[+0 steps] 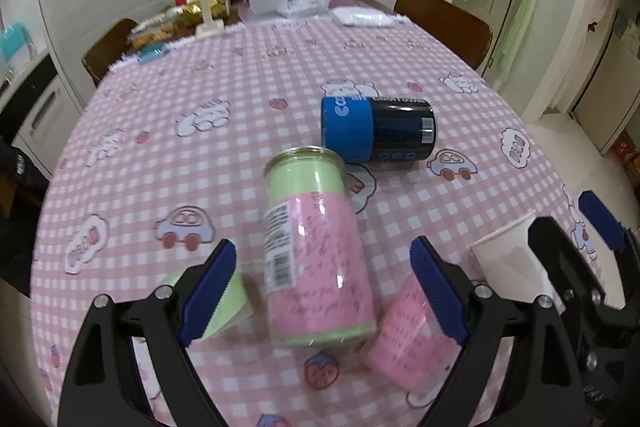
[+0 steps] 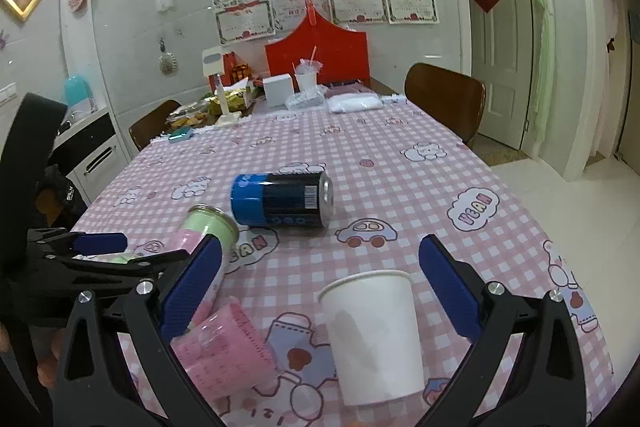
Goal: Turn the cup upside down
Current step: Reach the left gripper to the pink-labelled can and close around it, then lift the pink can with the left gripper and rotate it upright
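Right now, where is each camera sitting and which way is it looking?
Left wrist: sits on the left gripper, looking forward along its open blue fingers at a pink-and-green can; the right gripper shows at its right edge.
Right wrist: sits on the right gripper, looking forward over the upright white paper cup between its open fingers; the left gripper shows at its left edge.
Shared: both face the far wall across the pink checked tablecloth and see the cup and the blue-and-black can lying on its side.

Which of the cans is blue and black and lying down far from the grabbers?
The blue-and-black can, lying on its side farther back on the tablecloth. The other cans, like the pink-and-green can, are pink and sit near the grippers.
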`<state>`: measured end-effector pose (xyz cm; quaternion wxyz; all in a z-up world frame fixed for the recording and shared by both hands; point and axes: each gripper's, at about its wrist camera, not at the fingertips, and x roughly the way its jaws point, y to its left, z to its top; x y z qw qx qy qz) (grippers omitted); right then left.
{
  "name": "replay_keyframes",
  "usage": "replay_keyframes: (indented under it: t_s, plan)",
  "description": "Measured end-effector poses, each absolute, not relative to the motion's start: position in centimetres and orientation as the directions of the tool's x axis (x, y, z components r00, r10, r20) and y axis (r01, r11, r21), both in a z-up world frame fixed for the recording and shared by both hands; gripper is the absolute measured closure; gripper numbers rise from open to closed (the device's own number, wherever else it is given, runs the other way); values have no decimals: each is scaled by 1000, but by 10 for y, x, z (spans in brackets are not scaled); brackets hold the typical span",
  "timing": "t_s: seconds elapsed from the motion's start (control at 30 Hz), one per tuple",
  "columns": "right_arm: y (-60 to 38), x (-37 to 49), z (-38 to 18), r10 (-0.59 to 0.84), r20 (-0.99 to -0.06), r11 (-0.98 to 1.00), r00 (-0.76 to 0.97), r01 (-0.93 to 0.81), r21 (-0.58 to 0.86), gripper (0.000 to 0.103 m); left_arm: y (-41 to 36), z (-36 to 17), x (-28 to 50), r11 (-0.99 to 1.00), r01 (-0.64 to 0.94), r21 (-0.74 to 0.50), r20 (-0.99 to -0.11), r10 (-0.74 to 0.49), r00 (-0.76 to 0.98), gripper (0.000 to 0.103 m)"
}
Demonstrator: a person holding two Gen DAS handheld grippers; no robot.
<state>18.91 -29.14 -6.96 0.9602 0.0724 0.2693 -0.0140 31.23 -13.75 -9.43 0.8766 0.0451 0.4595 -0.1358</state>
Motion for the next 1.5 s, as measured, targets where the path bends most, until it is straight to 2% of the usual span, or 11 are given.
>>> replay_keyframes:
  t_s: [0.3, 0.33, 0.4, 0.47, 0.8, 1.2, 1.5]
  plan:
    - [-297, 204, -79, 12, -544, 987, 839, 77, 139, 8, -147, -115, 339, 965, 263, -5, -848, -143, 510, 17]
    - [-298, 205, -81, 13, -548, 987, 836, 77, 141, 8, -148, -120, 343, 966, 258, 6, -857, -128, 500, 20]
    - [-299, 206, -83, 15, -553, 986, 833, 79, 145, 8, -148, -125, 347, 965, 262, 2, -866, -129, 482, 31]
    - [-300, 208, -85, 16, -556, 985, 831, 81, 149, 8, -148, -129, 349, 966, 259, 4, -872, -123, 474, 35]
    - [-297, 215, -90, 30, -576, 986, 817, 69, 149, 8, -156, -131, 352, 961, 276, 35, -868, -107, 485, 35]
    - [-296, 218, -94, 38, -593, 985, 804, 70, 157, 8, -152, -133, 356, 957, 285, -42, -872, -175, 458, 34]
    - [-289, 206, -80, 38, -548, 985, 835, 61, 161, 8, -140, -94, 338, 950, 297, -92, -816, -243, 524, 34]
